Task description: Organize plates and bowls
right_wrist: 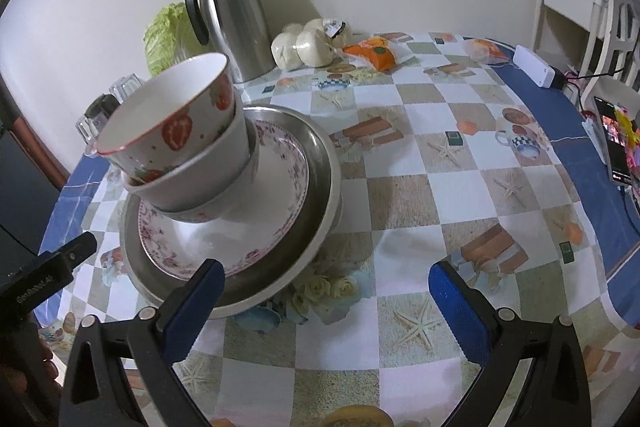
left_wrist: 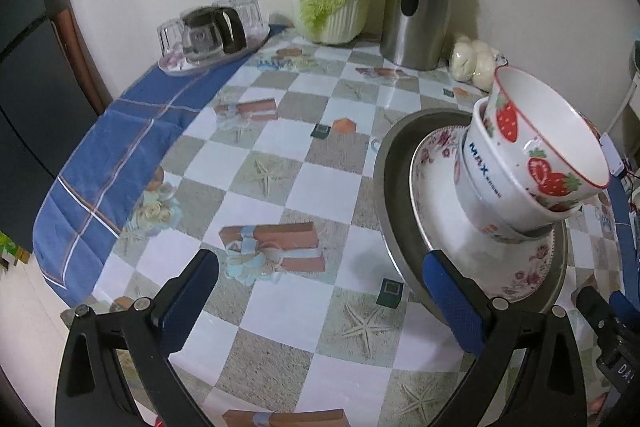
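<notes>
Looking from your left tool (left_wrist: 320, 291), jaws spread and empty: the stack sits at 3 o'clock on the desk (left_wrist: 280, 163). The strawberry bowl (left_wrist: 552, 147) tilts inside a white bowl (left_wrist: 480, 187) marked "MAX", smaller print unreadable. Both rest on a floral plate (left_wrist: 440, 227) in a steel basin (left_wrist: 394, 195), whose far rim is hidden. Your right tool (right_wrist: 326, 303) is also spread and empty, stack at 10 o'clock. Glasses (right_wrist: 126, 85) are mostly hidden behind it.

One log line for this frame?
left gripper: open, empty | right gripper: open, empty | strawberry bowl: tilted atop stack | metal plate: bottom
</notes>
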Demonstrator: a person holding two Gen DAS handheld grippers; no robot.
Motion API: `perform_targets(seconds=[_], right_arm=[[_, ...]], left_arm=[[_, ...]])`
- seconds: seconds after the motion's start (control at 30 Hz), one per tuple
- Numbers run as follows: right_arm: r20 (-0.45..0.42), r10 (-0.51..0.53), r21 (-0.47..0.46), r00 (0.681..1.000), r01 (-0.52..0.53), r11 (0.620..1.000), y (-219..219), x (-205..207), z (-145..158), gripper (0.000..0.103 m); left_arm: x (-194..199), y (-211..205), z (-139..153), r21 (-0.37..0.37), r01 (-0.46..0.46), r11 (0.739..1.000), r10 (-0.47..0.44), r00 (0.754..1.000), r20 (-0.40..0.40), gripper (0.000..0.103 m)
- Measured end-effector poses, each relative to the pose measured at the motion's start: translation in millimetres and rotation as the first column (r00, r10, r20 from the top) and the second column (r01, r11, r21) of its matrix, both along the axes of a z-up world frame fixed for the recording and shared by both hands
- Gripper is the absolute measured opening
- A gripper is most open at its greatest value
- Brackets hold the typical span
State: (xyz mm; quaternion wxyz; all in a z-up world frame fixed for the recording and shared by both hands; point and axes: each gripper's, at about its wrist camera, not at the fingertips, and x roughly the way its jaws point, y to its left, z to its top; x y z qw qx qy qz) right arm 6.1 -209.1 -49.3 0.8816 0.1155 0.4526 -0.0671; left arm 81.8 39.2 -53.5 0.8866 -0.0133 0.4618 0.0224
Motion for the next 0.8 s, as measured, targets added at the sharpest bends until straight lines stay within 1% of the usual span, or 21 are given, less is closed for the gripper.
perform_targets(seconds=[0.23, 0.5, 0.8], right_arm=[[-0.023, 0.0, -0.006, 1.0, 0.0, 1.0, 0.9, 4.2, -7.6, 0.103], [-0.028, 0.003, -0.011, 1.0, -0.003, 1.0, 1.2, 6.4, -9.5, 0.103], [-0.033, 0.007, -0.016, 0.999, -0.007, 1.0, 1.6, 8.2, -10.3, 0.103]], left_arm=[[5.3, 1.7, -10.3, -0.011, 0.006, 1.0, -0.007, 0.999, -0.045, 0.102], [6.6, -3.7, -11.0, -0.008, 0.037, 0.999, -0.037, 0.998, -0.052, 0.102], [9.1, -6.2, -14.5, -0.008, 0.043, 0.999, -0.043, 0.997, -0.069, 0.102]])
